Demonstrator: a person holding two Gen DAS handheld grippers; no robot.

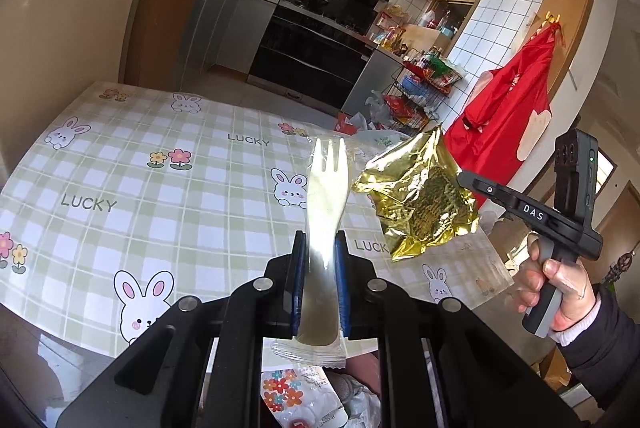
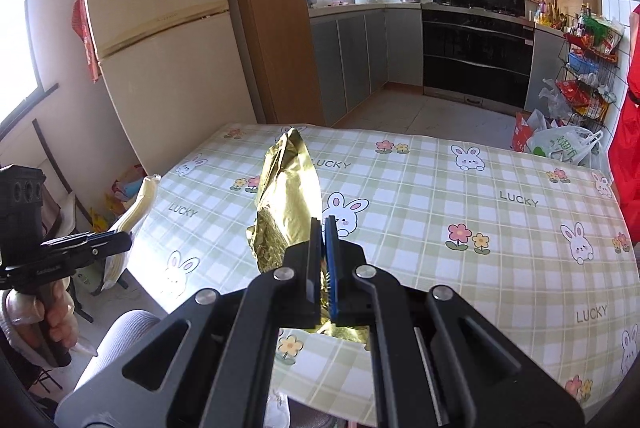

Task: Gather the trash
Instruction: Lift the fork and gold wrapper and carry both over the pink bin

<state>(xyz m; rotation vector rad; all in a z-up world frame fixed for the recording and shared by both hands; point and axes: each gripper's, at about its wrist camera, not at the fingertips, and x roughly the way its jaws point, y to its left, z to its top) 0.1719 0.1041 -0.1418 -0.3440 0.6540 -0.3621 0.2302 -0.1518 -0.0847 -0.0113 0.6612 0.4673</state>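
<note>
My left gripper point(image 1: 320, 240) is shut on a white plastic fork in a clear wrapper point(image 1: 325, 196), which sticks up above the table. My right gripper point(image 2: 322, 224) is shut on a crumpled gold foil wrapper point(image 2: 286, 200), held up over the table. In the left wrist view that gold wrapper point(image 1: 416, 204) hangs to the right of the fork, with the right gripper's body point(image 1: 532, 212) and a person's hand point(image 1: 560, 292) behind it. In the right wrist view the left gripper point(image 2: 120, 240) shows at the left edge with the wrapped fork point(image 2: 138, 204) pointing up.
The table point(image 2: 460, 268) wears a green checked cloth with rabbits and flowers. A red apron point(image 1: 508, 116) hangs at the right. Plastic bags point(image 2: 560, 144) and a wire rack point(image 2: 588, 84) stand on the floor beyond the table. A fridge point(image 2: 160, 28) stands at the left. More trash point(image 1: 300, 396) lies below the left gripper.
</note>
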